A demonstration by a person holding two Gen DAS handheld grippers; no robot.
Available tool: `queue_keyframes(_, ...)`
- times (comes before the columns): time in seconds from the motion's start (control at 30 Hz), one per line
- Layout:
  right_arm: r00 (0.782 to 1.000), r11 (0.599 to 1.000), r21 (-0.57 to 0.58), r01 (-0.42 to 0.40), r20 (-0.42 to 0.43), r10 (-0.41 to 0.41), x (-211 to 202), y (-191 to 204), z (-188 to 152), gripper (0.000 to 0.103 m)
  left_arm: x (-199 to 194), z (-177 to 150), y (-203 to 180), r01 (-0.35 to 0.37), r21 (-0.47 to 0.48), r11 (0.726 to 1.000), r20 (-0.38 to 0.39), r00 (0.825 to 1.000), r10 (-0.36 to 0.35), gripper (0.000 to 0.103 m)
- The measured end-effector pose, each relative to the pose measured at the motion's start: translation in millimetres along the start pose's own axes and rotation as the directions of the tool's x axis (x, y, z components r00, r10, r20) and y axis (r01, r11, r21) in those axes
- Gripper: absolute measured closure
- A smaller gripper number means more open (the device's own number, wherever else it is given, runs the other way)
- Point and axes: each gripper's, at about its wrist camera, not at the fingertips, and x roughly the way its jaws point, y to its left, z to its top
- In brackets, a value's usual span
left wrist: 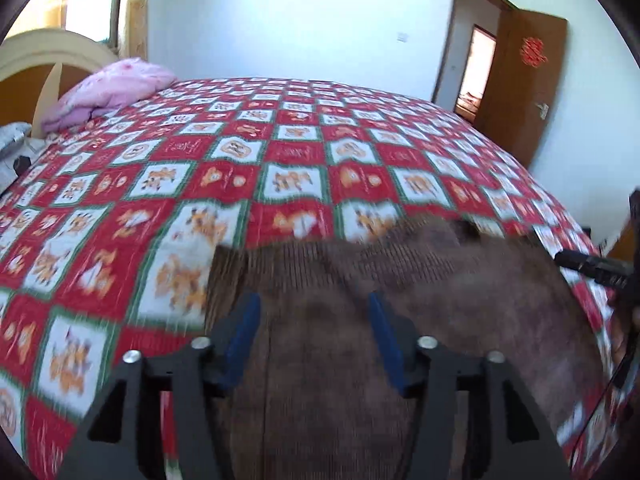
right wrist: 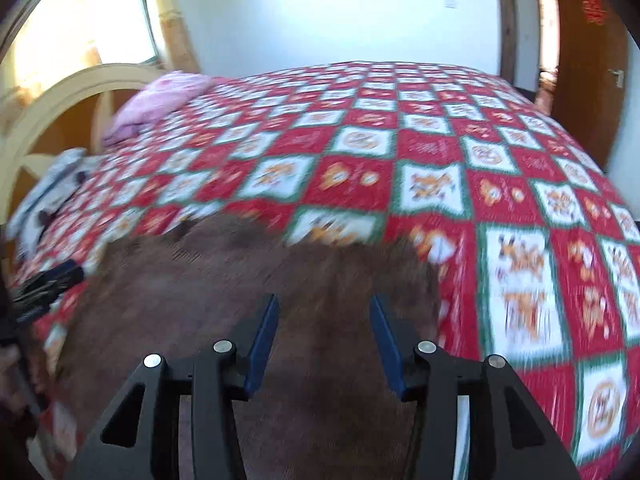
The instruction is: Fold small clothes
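Observation:
A small brown corduroy garment (left wrist: 360, 320) lies flat on the red, white and green patterned bedspread (left wrist: 280, 152) at the near edge. My left gripper (left wrist: 314, 304) is open above the garment's left part, its blue fingers (left wrist: 246, 332) apart with nothing between them. The right gripper shows at the right edge of the left wrist view (left wrist: 592, 268). In the right wrist view the garment (right wrist: 240, 280) fills the lower left. My right gripper (right wrist: 324, 306) is open above its right part, near its right edge. The left gripper shows at that view's left edge (right wrist: 48, 284). Both views are motion-blurred.
A pink folded quilt (left wrist: 116, 88) lies at the far left by the cream and wood headboard (left wrist: 48, 60). Grey-white items (right wrist: 52, 192) lie at the bed's left side. An open wooden door (left wrist: 532, 80) stands at the right, a window (right wrist: 116, 16) at the left.

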Motion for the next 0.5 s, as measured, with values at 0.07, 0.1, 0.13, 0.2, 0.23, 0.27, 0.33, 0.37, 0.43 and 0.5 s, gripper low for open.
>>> queue_keyframes(0.07, 1.0, 0.998, -0.055, 0.004, -0.02, -0.005, -14, 8, -23, 0.054, -5, -21, -3, 0.001, 0.027, 1.0, -0.032, 0.999, 0.0, 0.039)
queue_keyframes(0.1, 0.999, 0.997, -0.071, 0.022, -0.038, -0.024, -21, 10, -38, 0.054, -5, -36, -4, -0.006, 0.045, 0.999, -0.06, 0.998, 0.009, 0.039)
queue_keyframes(0.13, 0.998, 0.997, -0.067, 0.027, -0.059, -0.031, -26, 8, -52, 0.054, -3, -45, -4, -0.018, 0.062, 0.998, -0.078, 0.997, 0.022, 0.039)
queue_keyframes(0.2, 0.992, 0.999, -0.04, 0.024, -0.119, -0.028, -28, 1, -80, 0.055, -5, -59, -5, -0.056, 0.112, 0.992, -0.059, 0.996, 0.063, 0.037)
queue_keyframes(0.23, 0.989, 0.999, -0.039, 0.026, -0.146, -0.032, -29, -1, -92, 0.055, -9, -61, -6, -0.07, 0.13, 0.989, -0.046, 0.996, 0.077, 0.037)
queue_keyframes(0.27, 0.988, 0.998, -0.058, 0.027, -0.149, -0.036, -32, 0, -103, 0.055, -11, -60, -7, -0.086, 0.14, 0.986, -0.043, 0.995, 0.093, 0.037)
queue_keyframes(0.33, 0.989, 0.989, -0.125, 0.075, -0.118, -0.09, -43, 6, -115, 0.055, -13, -60, -6, -0.128, 0.151, 0.98, -0.041, 0.99, 0.135, 0.035)
queue_keyframes(0.37, 0.988, 0.988, -0.127, 0.085, -0.116, -0.1, -48, 8, -115, 0.055, -13, -59, -3, -0.126, 0.139, 0.982, -0.042, 0.99, 0.133, 0.035)
queue_keyframes(0.43, 0.993, 0.992, -0.099, 0.082, -0.071, -0.089, -62, 12, -111, 0.055, -13, -61, 5, -0.119, 0.111, 0.987, -0.056, 0.99, 0.126, 0.033)
queue_keyframes(0.5, 0.997, 0.992, -0.11, 0.066, -0.022, -0.069, -68, 18, -106, 0.054, -12, -64, 13, -0.135, 0.086, 0.987, -0.06, 0.988, 0.14, 0.027)
